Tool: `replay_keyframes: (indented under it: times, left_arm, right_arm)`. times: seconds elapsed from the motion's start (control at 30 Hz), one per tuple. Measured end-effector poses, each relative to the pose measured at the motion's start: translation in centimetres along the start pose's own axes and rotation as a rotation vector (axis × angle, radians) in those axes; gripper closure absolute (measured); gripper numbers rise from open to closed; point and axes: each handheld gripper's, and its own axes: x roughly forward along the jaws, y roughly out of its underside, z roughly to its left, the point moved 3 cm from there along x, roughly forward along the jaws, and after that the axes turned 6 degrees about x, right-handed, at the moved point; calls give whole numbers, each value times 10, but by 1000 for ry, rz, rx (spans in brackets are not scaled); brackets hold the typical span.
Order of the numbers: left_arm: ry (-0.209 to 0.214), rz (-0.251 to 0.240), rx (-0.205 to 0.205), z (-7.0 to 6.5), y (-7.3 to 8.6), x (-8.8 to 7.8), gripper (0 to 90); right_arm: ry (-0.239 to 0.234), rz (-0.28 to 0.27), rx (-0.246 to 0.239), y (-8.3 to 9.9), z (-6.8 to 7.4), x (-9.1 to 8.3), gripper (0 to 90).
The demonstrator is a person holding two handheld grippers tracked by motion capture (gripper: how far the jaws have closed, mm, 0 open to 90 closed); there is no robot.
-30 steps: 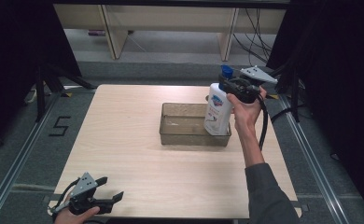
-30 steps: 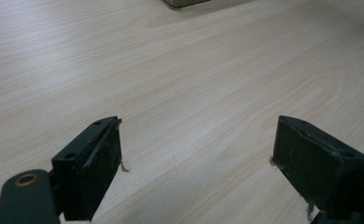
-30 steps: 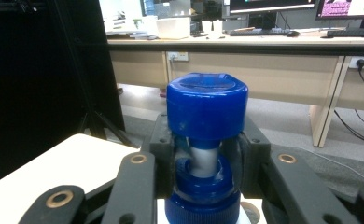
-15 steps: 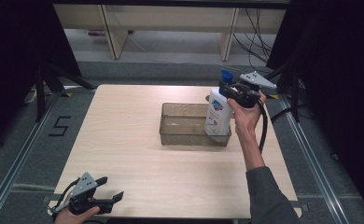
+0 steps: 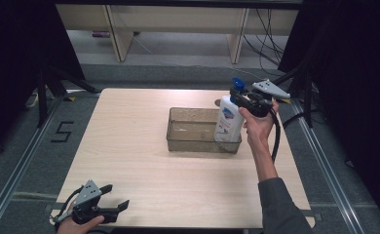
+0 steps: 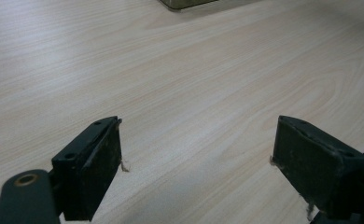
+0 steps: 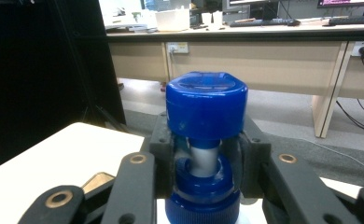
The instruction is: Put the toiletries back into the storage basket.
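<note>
Right gripper (image 5: 240,95): jaws clamped on the neck of the bottle (image 5: 228,118) under its blue cap (image 7: 206,103); bottle upright in the right end of the clear bin (image 5: 193,129), beside its right wall. Left gripper (image 5: 115,197): jaws wide apart, empty, low at the table's (image 5: 129,146) near left corner, close to the near edge. Table: pale wood, bare between bin and left gripper. Beyond: grey floor, desks along the far side.
</note>
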Motion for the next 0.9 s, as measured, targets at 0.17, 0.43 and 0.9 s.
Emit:
replay_keyframes:
  times: [0.17,0.43,0.9]
  left_arm:
    - [-3,1,1,0,0,0,149]
    - [-1,1,0,0,0,0,149]
    - [0,3,6,-1,0,0,149]
  right_arm:
    - [5,-12,-4,3,-1,-5,656]
    - [-7,-16,-16,6,2,-9,652]
    - [-13,-11,-35,9,9,-13,615]
